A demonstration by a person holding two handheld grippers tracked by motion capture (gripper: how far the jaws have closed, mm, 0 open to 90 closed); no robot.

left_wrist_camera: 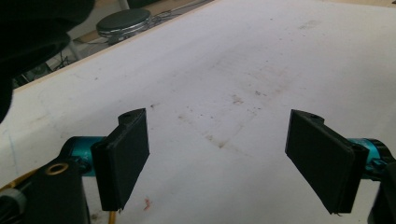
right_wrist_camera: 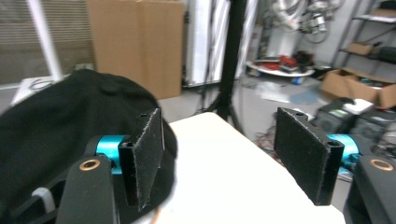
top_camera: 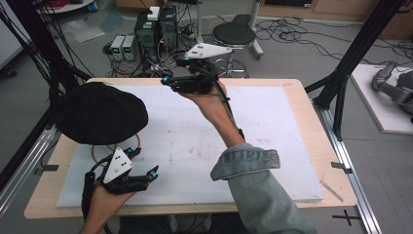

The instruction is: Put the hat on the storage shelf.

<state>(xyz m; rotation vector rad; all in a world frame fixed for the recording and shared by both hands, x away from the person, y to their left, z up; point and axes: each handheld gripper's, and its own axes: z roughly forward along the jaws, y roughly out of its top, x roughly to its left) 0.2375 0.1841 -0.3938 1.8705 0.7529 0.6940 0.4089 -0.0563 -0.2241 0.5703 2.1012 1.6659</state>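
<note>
A black, dome-shaped hat [top_camera: 100, 112] rests at the left edge of the white board [top_camera: 272, 146], with a thin tan ring showing under its near rim. My left gripper [top_camera: 144, 162] is low at the front left, just in front of the hat, open and holding nothing. Its jaws stand wide apart over bare, stained board in the left gripper view [left_wrist_camera: 218, 116]. My right gripper [top_camera: 170, 80] is raised above the board's far edge and points left. It is open and holding nothing [right_wrist_camera: 219, 114], and the hat [right_wrist_camera: 51, 135] lies behind its left jaw.
The board lies on a wooden table [top_camera: 316, 122]. Black frame posts [top_camera: 358, 44] stand at the right and left. Beyond the far edge are a round black stool [top_camera: 234, 34], computer boxes [top_camera: 156, 29] and floor cables. A denim sleeve [top_camera: 258, 185] crosses the board's front.
</note>
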